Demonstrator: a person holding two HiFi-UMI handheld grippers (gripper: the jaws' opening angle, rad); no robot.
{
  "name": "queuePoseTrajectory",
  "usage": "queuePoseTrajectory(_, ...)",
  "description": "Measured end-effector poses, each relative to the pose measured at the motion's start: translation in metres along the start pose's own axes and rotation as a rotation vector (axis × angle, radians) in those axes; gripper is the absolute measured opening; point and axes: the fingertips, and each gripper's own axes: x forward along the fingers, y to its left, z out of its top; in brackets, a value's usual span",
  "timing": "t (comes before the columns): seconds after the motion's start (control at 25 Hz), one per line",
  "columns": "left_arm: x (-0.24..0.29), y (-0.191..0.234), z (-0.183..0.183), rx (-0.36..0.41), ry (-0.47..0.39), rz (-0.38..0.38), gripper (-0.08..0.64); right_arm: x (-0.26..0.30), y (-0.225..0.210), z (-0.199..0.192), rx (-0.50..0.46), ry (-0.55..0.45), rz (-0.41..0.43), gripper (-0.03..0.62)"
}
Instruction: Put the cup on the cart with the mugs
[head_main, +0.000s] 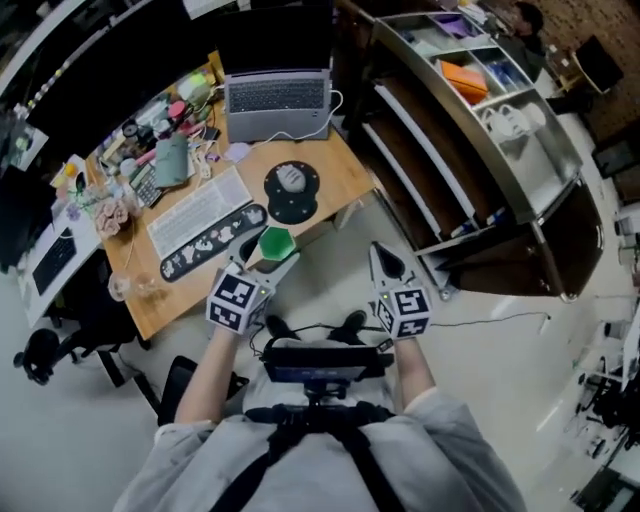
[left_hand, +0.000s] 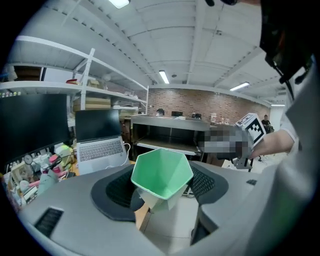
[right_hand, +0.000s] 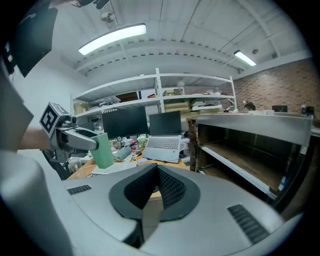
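Observation:
A green faceted cup (head_main: 276, 242) is held in my left gripper (head_main: 266, 256), over the front edge of a wooden desk (head_main: 340, 175). In the left gripper view the cup (left_hand: 162, 173) sits upright, open mouth showing, with the left gripper (left_hand: 161, 192) shut on it. My right gripper (head_main: 382, 258) hangs beside it over the floor; its pads (right_hand: 165, 187) meet with nothing between them. The steel cart (head_main: 545, 175) stands to the right, with white mugs (head_main: 508, 121) on its top shelf. In the right gripper view the cup (right_hand: 103, 150) is at the left and the cart's shelves (right_hand: 250, 150) at the right.
The desk carries a laptop (head_main: 277, 98), a white keyboard (head_main: 198, 212), a round black mouse pad (head_main: 291, 193) and much clutter at its left. An office chair (head_main: 50, 350) stands lower left. A thin cable (head_main: 500, 320) runs across the floor near the cart.

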Motion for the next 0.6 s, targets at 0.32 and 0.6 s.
queuePoseTrajectory(0.32,0.1,-0.112,0.078,0.107,-0.043,-0.189,0.322,-0.074,-0.113,0.005,0.09,-0.058,-0.119,0.008)
queuePoseTrajectory(0.6,0.17,-0.21,0.137,0.181,-0.071,-0.383,0.322,-0.14,-0.179,0.014,0.084,-0.088,-0.214,0.008)
